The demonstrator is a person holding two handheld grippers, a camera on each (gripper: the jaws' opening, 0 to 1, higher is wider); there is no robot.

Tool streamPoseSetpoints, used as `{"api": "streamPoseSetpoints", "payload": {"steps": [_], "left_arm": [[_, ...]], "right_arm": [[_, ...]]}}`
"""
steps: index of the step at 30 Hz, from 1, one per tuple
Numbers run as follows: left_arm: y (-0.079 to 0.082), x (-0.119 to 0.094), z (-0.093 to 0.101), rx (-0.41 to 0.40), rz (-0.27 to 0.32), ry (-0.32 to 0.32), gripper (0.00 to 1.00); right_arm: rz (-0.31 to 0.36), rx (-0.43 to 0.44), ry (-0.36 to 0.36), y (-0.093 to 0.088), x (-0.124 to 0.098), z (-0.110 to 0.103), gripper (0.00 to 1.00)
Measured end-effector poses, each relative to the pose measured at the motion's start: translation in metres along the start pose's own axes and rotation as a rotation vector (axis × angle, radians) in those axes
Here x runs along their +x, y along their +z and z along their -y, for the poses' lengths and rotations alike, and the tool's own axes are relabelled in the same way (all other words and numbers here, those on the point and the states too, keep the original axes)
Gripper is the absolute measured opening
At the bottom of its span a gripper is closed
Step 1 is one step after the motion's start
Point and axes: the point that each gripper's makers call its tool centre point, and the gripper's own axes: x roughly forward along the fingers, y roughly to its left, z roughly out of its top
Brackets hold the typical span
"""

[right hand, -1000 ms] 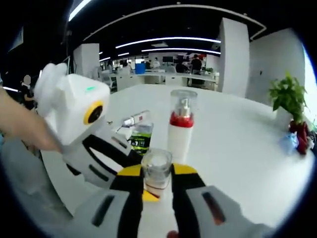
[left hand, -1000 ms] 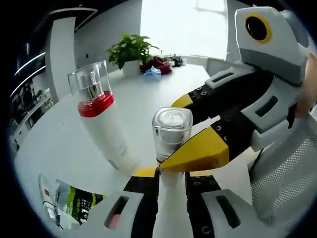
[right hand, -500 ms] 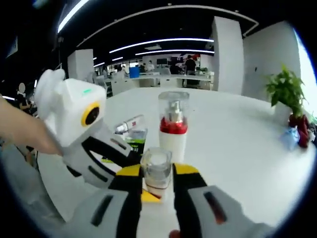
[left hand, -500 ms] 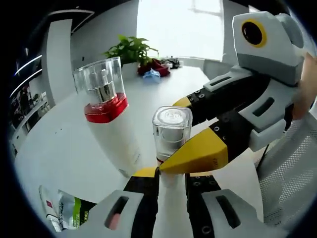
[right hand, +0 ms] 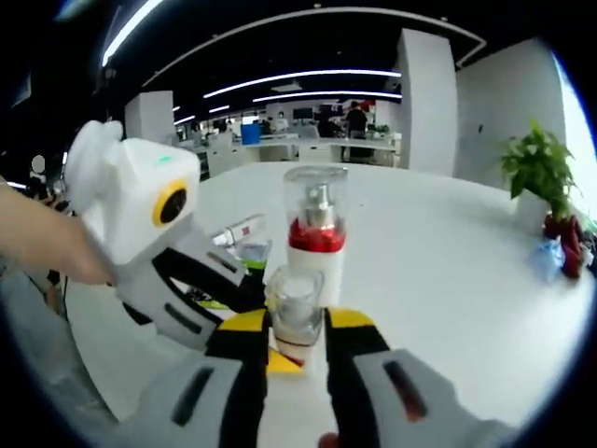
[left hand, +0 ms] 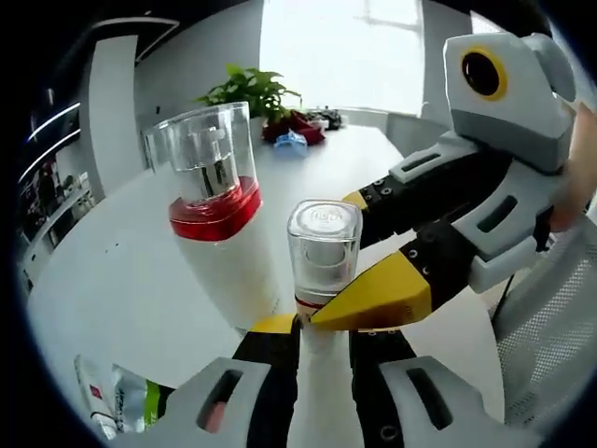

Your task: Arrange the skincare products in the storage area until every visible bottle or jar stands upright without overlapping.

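Note:
A small clear-capped bottle point(left hand: 324, 247) stands upright between the jaws of my left gripper point(left hand: 324, 329), which is shut on its lower body. My right gripper point(left hand: 371, 301) reaches in from the right, its yellow tip pressed against the same bottle. In the right gripper view the small bottle point(right hand: 296, 311) sits between the yellow tips of my right gripper point(right hand: 297, 343), also shut on it, and the left gripper point(right hand: 201, 280) comes in from the left. A tall white pump bottle point(left hand: 221, 219) with a red band and clear cap stands upright just behind it point(right hand: 314, 238).
A tube and a green sachet point(left hand: 117, 406) lie flat on the white table point(left hand: 103, 271) beside the pump bottle, seen also as the tube point(right hand: 244, 227) and sachet point(right hand: 244, 254). A potted plant point(left hand: 247, 91) with small items stands far off point(right hand: 536, 173). A hand holds each gripper.
Both grippers, with the small bottle between them, have come closer to the tall pump bottle, which now looms larger and right behind the small one.

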Motion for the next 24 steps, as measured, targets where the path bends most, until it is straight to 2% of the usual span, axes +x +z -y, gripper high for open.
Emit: {"api": "streamPoseSetpoints", "payload": {"steps": [14, 24], "left_arm": [[-0.012, 0.001, -0.001, -0.015, -0.039, 0.004, 0.19], [-0.015, -0.001, -0.001, -0.011, -0.051, -0.001, 0.18]], "right_arm": [[-0.016, 0.016, 0.006, -0.005, 0.002, 0.000, 0.27], [-0.046, 0.118, 0.002, -0.021, -0.001, -0.002, 0.26]]}}
